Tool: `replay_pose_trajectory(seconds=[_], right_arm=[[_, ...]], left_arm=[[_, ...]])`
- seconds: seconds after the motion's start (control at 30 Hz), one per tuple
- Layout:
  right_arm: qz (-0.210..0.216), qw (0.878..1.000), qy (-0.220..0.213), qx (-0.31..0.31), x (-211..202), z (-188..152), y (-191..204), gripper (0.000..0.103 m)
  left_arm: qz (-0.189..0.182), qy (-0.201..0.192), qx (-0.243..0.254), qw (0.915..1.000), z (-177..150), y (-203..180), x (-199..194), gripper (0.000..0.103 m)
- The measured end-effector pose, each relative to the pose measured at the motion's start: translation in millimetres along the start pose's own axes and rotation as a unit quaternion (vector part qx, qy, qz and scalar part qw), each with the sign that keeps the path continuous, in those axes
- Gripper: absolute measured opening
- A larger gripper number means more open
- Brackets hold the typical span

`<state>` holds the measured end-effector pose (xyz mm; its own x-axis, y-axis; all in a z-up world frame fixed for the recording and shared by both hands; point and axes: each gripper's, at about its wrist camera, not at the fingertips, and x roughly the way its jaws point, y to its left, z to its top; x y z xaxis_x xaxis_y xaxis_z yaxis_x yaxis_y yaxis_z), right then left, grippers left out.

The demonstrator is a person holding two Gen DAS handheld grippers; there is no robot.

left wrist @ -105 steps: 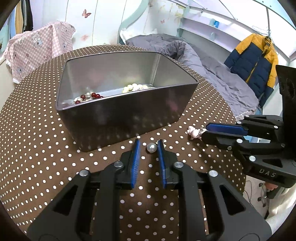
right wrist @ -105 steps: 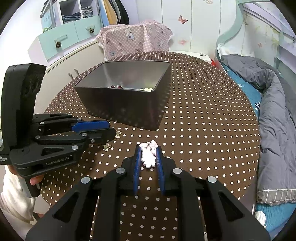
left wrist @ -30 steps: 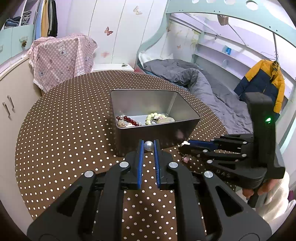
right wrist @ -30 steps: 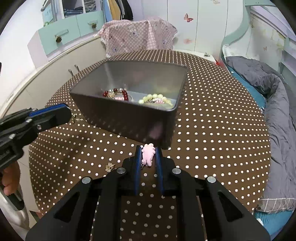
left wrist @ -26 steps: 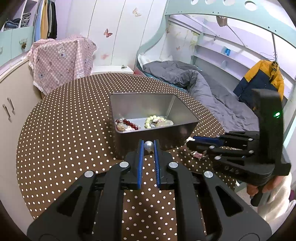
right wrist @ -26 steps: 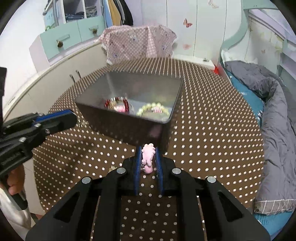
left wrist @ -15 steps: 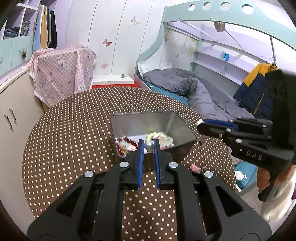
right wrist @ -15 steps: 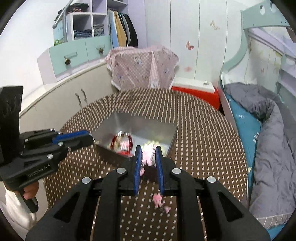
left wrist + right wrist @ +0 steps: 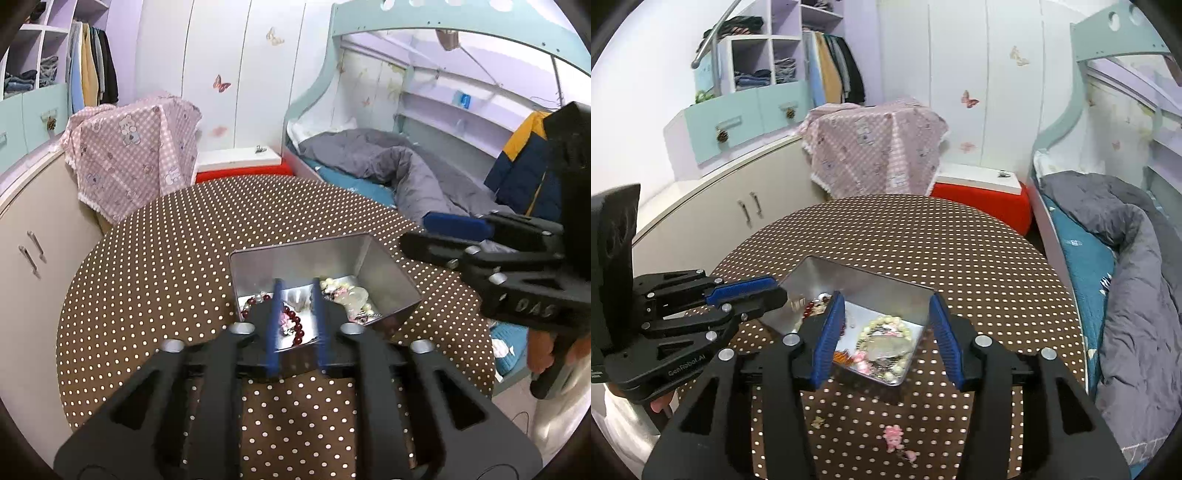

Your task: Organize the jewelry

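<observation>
An open metal tin [image 9: 300, 242] [image 9: 871, 274] stands on the dotted round table. It holds a dark red bead bracelet [image 9: 295, 329], a pearl bracelet [image 9: 883, 325] and other small pieces. My left gripper [image 9: 295, 291] [image 9: 777, 292] hangs above the tin's near-left part; its jaws are opening, with nothing gripped between them. My right gripper [image 9: 885, 306] [image 9: 413, 232] hovers over the tin from the other side. Its jaws are opening too and hold nothing. A pink piece [image 9: 860, 357] lies inside the tin below it.
A pink flower charm [image 9: 894, 435] and a small gold piece [image 9: 817, 422] lie on the brown dotted tablecloth [image 9: 923, 240] near the table's front edge. A cabinet, a pink-draped chair and a bed surround the table.
Both grippers have risen from beside the tin to above it. Their jaws have parted; the silver bead and the pink charm are no longer between the pads.
</observation>
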<state>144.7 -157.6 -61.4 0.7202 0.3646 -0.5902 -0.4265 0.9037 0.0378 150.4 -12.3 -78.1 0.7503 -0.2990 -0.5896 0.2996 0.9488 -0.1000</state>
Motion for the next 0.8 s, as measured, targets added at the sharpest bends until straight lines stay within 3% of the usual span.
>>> replay_pose_trajectory(seconds=[0.03, 0.8], right_arm=[[-0.002, 1.0, 0.0, 0.002, -1, 0, -2, 0.045], [-0.031, 0.999, 0.016, 0.025, -20, -30, -18, 0.045]], left_arm=[[0.001, 0.0, -0.003, 1.0, 0, 1, 1, 0.065], [-0.006, -0.01, -0.001, 0.9999, -12, -13, -19, 0.065]])
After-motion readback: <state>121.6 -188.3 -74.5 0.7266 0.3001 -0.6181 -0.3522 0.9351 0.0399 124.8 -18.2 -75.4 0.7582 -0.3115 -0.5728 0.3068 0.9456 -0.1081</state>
